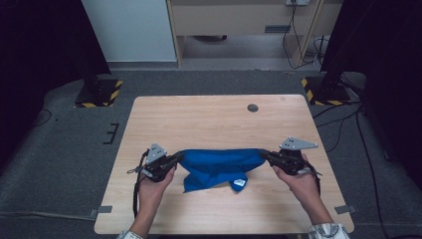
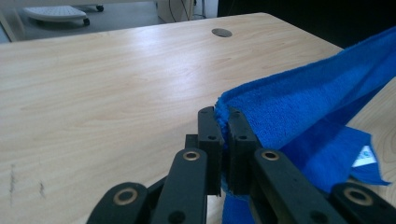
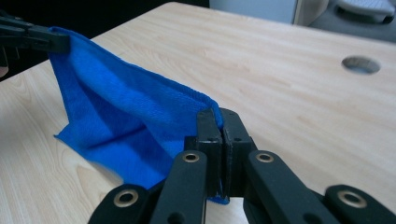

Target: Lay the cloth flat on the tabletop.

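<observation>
Cloth-handling at mid-lift: a blue towel (image 1: 219, 167) hangs stretched between two hand-held grippers above the near half of a wooden table (image 1: 209, 119). Left gripper (image 1: 175, 160) has its jaws pressed together on one corner of the towel, the terry edge pinched between the black pads, as the left gripper view shows (image 2: 223, 140). Right gripper (image 1: 264, 155) is likewise clamped on the opposite corner, with blue fabric emerging from between the closed pads (image 3: 219, 135). Top edge of the towel runs nearly taut from one gripper to the other, while the lower part droops in loose folds and appears to touch the tabletop; a white care label (image 1: 239, 182) sits at the lowest corner. Judged from this arrangement, both corners have been secured and the cloth is partly raised. What seems left is to lift it clear, let the folds fall out, and lay it flat or fold it.
</observation>
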Demonstrator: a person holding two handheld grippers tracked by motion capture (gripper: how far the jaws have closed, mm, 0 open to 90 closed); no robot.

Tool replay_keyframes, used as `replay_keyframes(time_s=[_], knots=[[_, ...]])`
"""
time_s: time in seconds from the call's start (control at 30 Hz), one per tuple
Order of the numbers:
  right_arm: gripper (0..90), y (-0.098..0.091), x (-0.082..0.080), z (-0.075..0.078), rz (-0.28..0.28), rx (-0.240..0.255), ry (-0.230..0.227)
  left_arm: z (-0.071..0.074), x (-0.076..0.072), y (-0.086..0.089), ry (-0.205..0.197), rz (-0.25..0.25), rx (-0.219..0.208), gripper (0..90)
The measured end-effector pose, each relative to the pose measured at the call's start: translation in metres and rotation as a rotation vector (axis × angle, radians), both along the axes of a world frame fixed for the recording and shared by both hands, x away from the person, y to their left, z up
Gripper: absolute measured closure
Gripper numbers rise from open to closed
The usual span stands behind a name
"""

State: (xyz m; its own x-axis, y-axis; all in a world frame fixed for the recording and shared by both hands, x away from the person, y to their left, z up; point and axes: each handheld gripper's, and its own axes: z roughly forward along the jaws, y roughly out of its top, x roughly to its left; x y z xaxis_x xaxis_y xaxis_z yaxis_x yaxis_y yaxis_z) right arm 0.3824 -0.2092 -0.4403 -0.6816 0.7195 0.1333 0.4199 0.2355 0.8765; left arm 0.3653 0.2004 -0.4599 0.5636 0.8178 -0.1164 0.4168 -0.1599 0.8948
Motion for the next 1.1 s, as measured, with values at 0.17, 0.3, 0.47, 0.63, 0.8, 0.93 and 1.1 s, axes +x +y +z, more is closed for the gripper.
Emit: replay_keyframes(time_s=[0.17, 0.3, 0.47, 0.63, 0.8, 0.93, 1.1], knots=[[88.2, 0.000, 0.002, 0.018, -0.001, -0.004, -0.025, 0.023, 0.002, -0.005, -0.032, -0.006, 0.006, 86.1], [88.2, -0.003, 0.002, 0.029, -0.006, -0.007, -0.047, 0.040, 0.003, -0.005, -0.048, -0.009, 0.017, 86.2], [88.1, -0.008, -0.002, 0.041, -0.017, -0.003, -0.061, 0.057, 0.000, -0.006, -0.071, -0.012, -0.008, 86.3], [88.0, -0.013, -0.005, 0.054, -0.018, 0.004, -0.088, 0.069, 0.000, -0.009, -0.085, -0.024, -0.011, 86.3], [87.6, -0.012, 0.003, 0.051, -0.029, -0.015, -0.071, 0.067, 0.013, -0.012, -0.086, -0.036, 0.047, 86.3], [87.7, -0.012, 0.016, 0.045, -0.045, -0.014, -0.058, 0.059, 0.024, -0.010, -0.055, -0.024, 0.044, 86.3], [87.6, -0.009, 0.025, 0.045, -0.041, -0.014, -0.065, 0.055, 0.035, -0.012, -0.038, -0.010, 0.072, 86.4]])
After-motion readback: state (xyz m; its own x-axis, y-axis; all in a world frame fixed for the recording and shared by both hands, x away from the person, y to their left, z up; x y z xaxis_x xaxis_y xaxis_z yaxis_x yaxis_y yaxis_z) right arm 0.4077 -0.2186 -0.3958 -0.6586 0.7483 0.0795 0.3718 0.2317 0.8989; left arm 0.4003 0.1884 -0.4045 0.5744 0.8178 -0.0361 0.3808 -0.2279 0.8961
